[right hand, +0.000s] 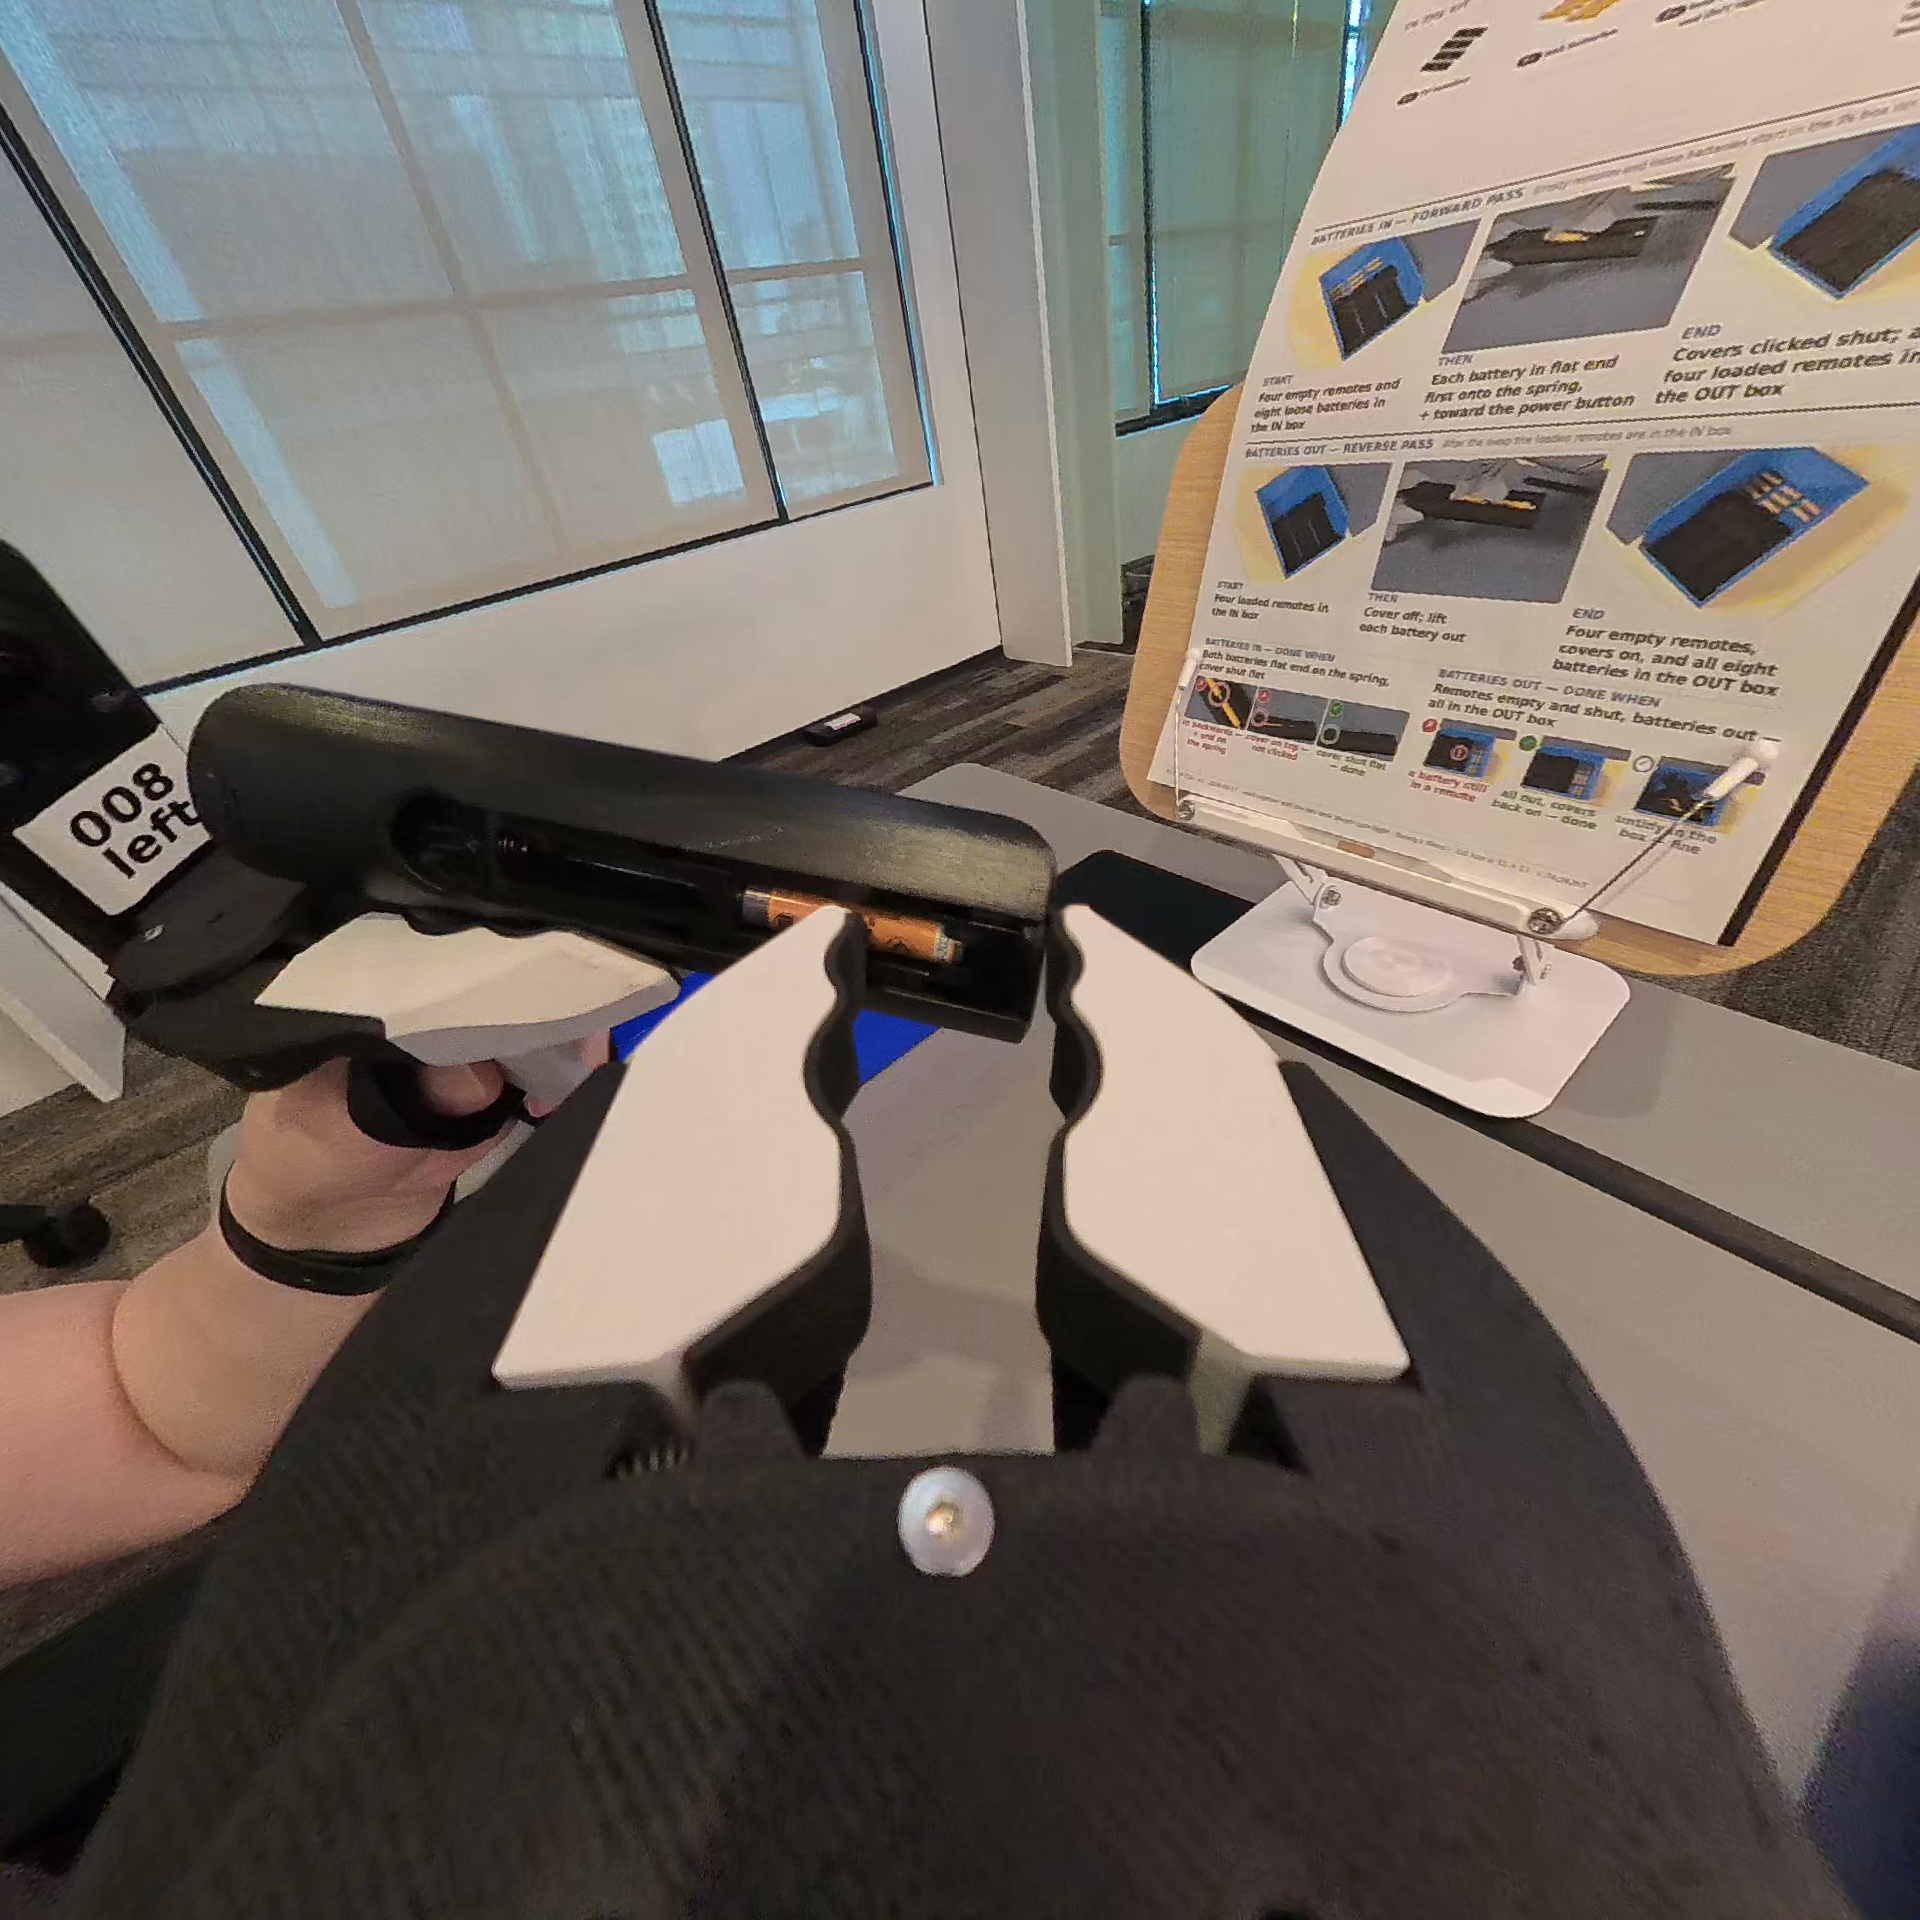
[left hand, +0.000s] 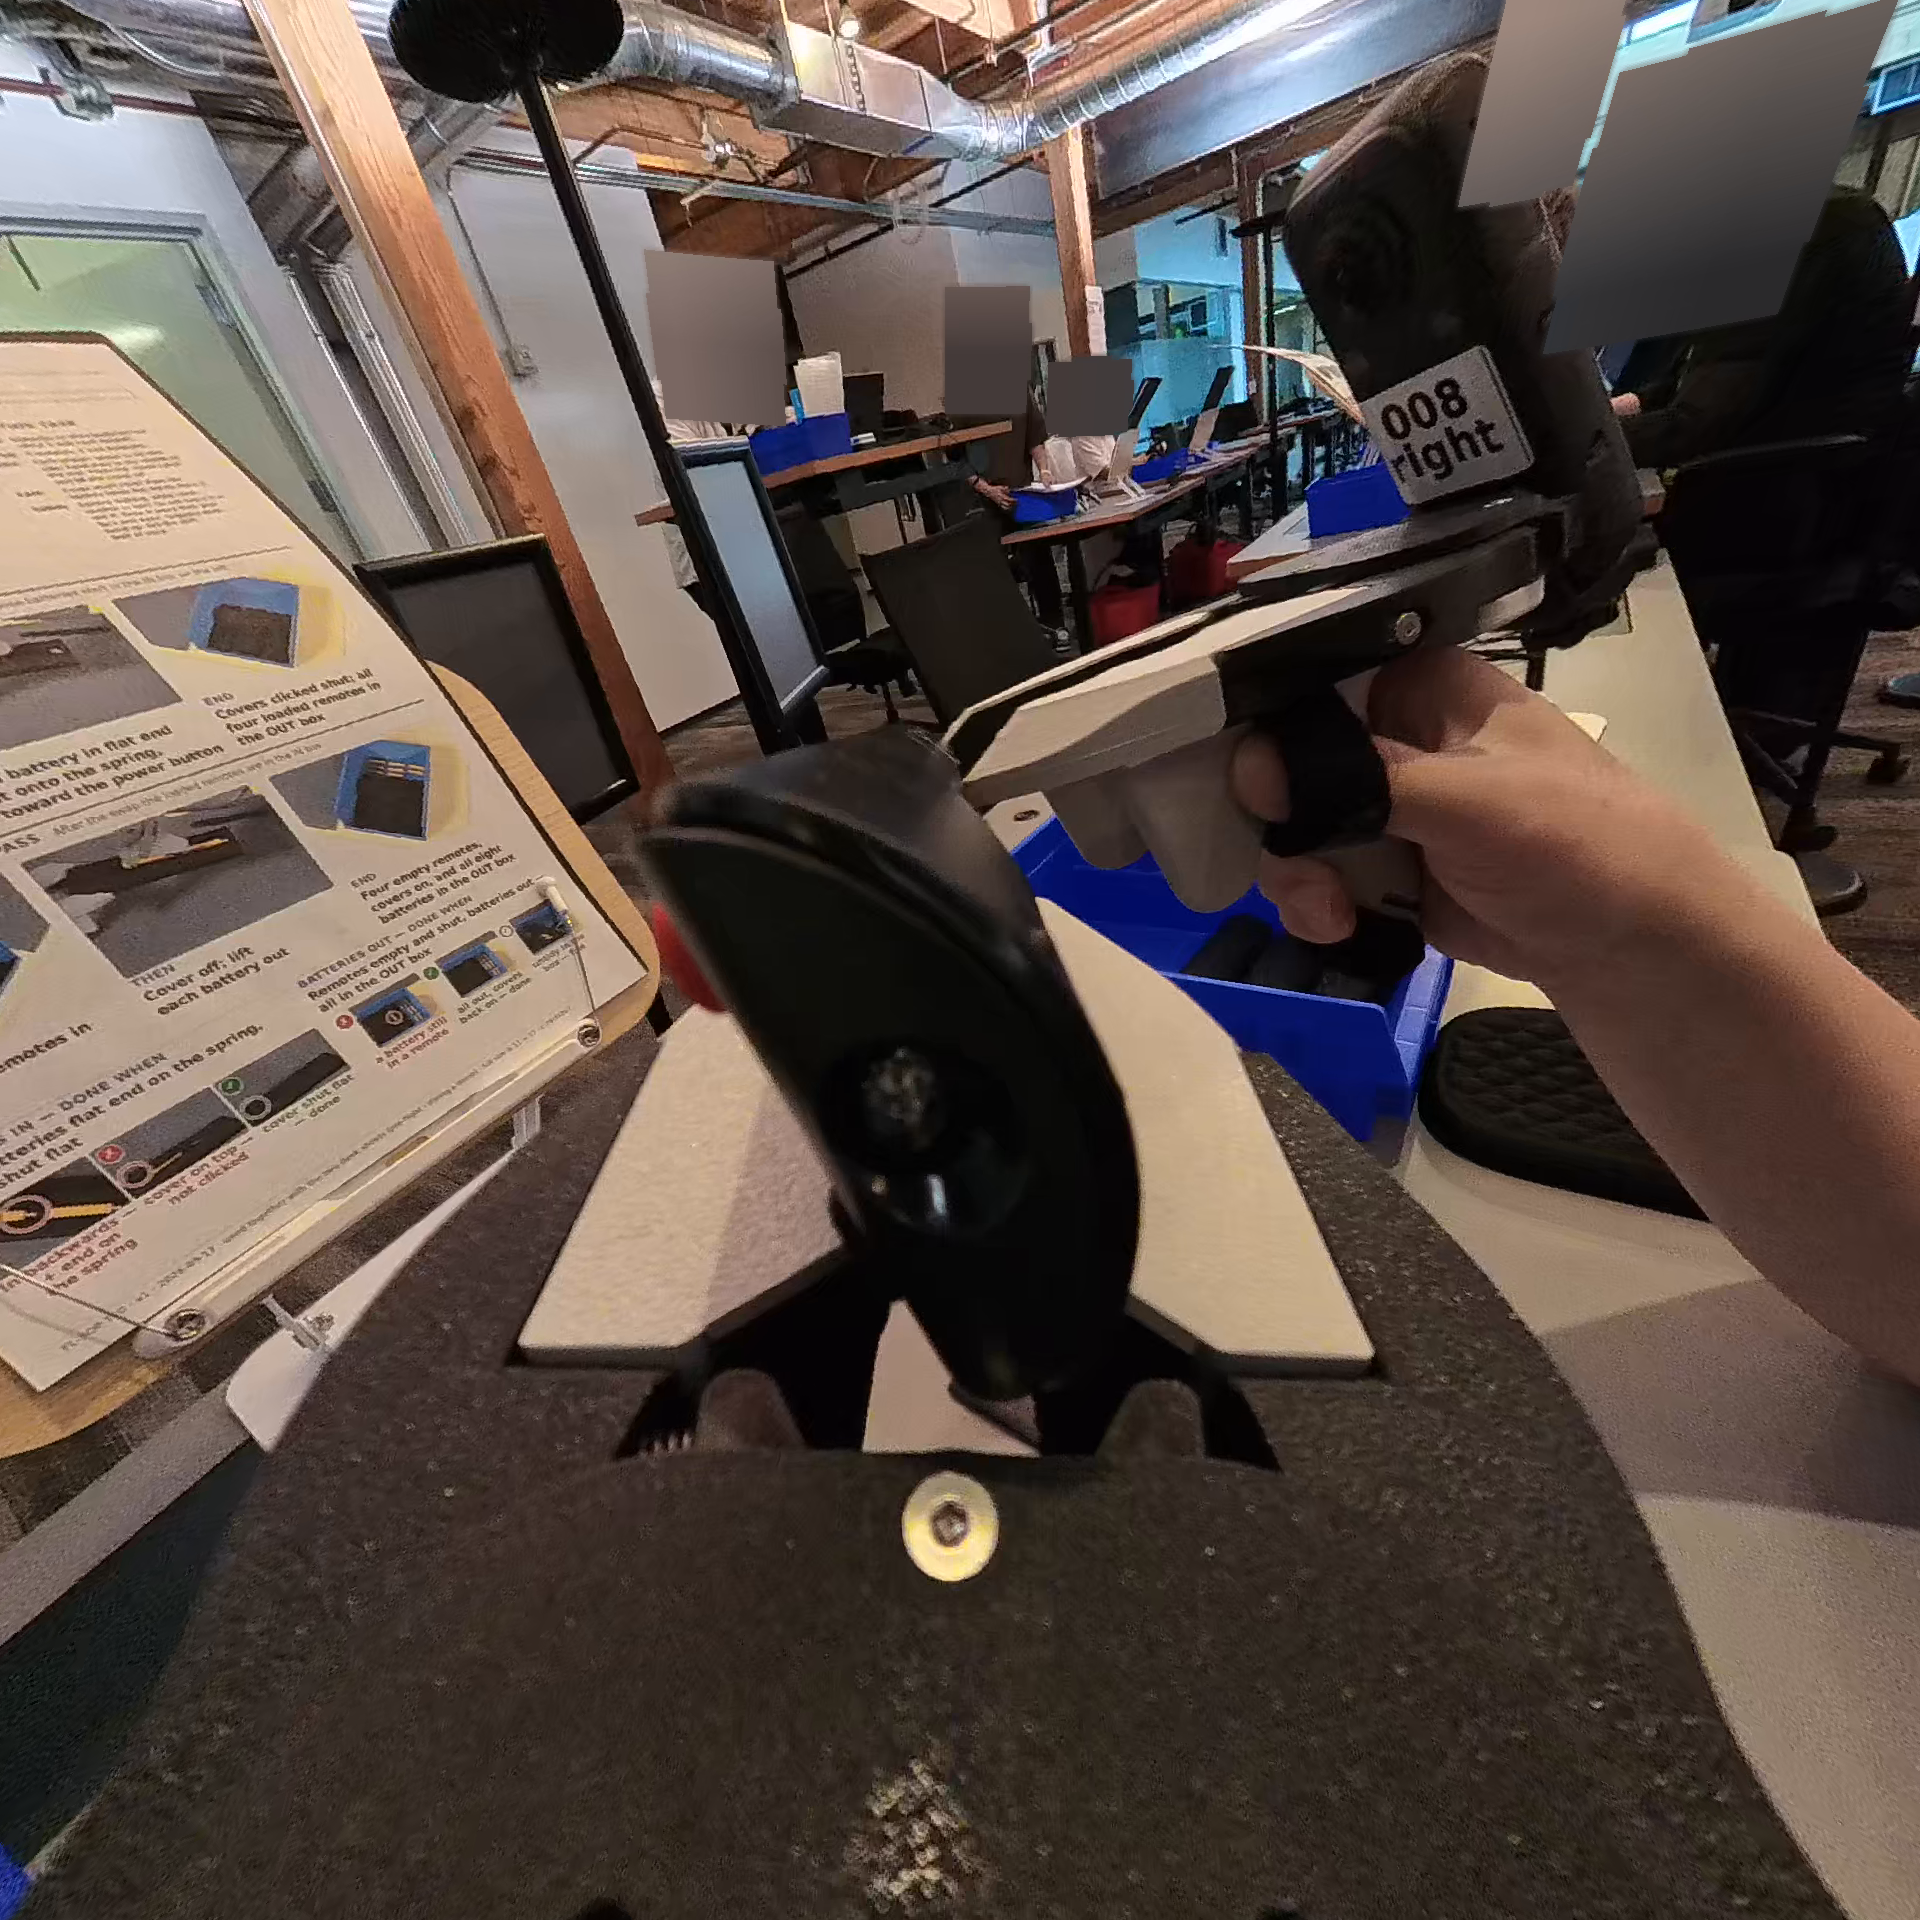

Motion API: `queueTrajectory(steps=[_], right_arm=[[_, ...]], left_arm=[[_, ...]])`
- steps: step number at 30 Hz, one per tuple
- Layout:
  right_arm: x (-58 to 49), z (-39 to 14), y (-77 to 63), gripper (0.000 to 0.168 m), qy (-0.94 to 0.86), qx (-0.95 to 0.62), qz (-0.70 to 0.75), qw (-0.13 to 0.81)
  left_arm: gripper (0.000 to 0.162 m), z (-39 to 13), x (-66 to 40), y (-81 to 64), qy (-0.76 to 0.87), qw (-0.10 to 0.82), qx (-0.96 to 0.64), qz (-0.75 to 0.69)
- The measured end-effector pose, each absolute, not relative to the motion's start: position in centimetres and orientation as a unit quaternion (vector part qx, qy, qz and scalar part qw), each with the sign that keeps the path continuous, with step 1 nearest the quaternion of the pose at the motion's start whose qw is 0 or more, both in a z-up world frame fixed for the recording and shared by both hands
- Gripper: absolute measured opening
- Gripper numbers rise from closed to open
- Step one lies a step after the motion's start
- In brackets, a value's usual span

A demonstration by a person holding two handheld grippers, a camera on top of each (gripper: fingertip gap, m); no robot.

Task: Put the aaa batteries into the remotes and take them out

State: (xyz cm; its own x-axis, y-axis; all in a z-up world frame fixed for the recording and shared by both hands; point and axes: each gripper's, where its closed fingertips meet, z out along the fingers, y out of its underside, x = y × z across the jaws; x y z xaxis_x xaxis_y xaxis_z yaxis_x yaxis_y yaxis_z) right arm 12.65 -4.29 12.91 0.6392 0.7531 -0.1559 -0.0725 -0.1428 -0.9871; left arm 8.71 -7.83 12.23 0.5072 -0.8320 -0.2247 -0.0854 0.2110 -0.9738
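Note:
In the left wrist view my left gripper (left hand: 894,977) is shut on a black remote (left hand: 914,1049), held tilted with its button side toward the camera and a red button (left hand: 681,961) at its left edge. In the right wrist view the same remote (right hand: 582,821) shows its open battery compartment, with one orange-and-black AAA battery (right hand: 883,923) lying inside. My right gripper (right hand: 951,925) is open, its fingertips at the remote's far end on either side of the battery's end. In the left wrist view the right gripper (left hand: 971,753) touches the remote's top end.
A blue bin (left hand: 1309,1023) holding dark remotes sits on the white table behind the remote, with a black mesh pad (left hand: 1538,1101) to its right. An instruction sheet on a wooden stand (right hand: 1558,468) with a white base (right hand: 1455,1018) stands on the grey table (right hand: 1662,1195).

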Motion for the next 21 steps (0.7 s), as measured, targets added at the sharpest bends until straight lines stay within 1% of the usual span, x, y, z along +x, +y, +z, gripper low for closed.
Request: queueTrajectory(steps=[1,2,3,4,5,6,7,8,9,21], right_arm=[[12.66,13.02,-4.36,0.035,-0.254,-0.672,0.341,0.606],[12.69,13.1,-4.43,0.035,-0.257,-0.67,0.338,0.608],[12.71,13.1,-4.48,0.035,-0.26,-0.672,0.334,0.608],[12.75,13.13,-4.54,0.035,-0.261,-0.672,0.331,0.608],[12.8,13.16,-4.58,0.035,-0.262,-0.672,0.33,0.609],[12.84,13.15,-4.61,0.035,-0.263,-0.673,0.329,0.608],[12.87,13.14,-4.62,0.035,-0.264,-0.674,0.328,0.607],[12.9,13.16,-4.65,0.034,-0.265,-0.674,0.328,0.607],[12.93,13.19,-4.67,0.034,-0.265,-0.674,0.328,0.607],[13.09,13.02,-4.65,0.029,-0.273,-0.678,0.326,0.6]], left_arm=[[0.089,12.3,8.74,-7.92,0.408,0.663,-0.56,-0.285],[0.09,12.33,8.79,-8.0,0.408,0.662,-0.559,-0.289],[0.097,12.32,8.79,-8.03,0.408,0.662,-0.559,-0.288],[0.09,12.31,8.83,-8.07,0.409,0.662,-0.559,-0.287],[0.097,12.35,8.88,-8.12,0.408,0.663,-0.558,-0.288],[0.091,12.32,8.92,-8.14,0.409,0.663,-0.558,-0.287],[0.097,12.3,8.95,-8.15,0.409,0.663,-0.558,-0.287],[0.097,12.33,8.94,-8.17,0.408,0.664,-0.557,-0.288],[0.018,12.37,8.93,-8.2,0.407,0.663,-0.557,-0.29],[0.018,12.31,8.95,-8.19,0.409,0.663,-0.558,-0.287]])
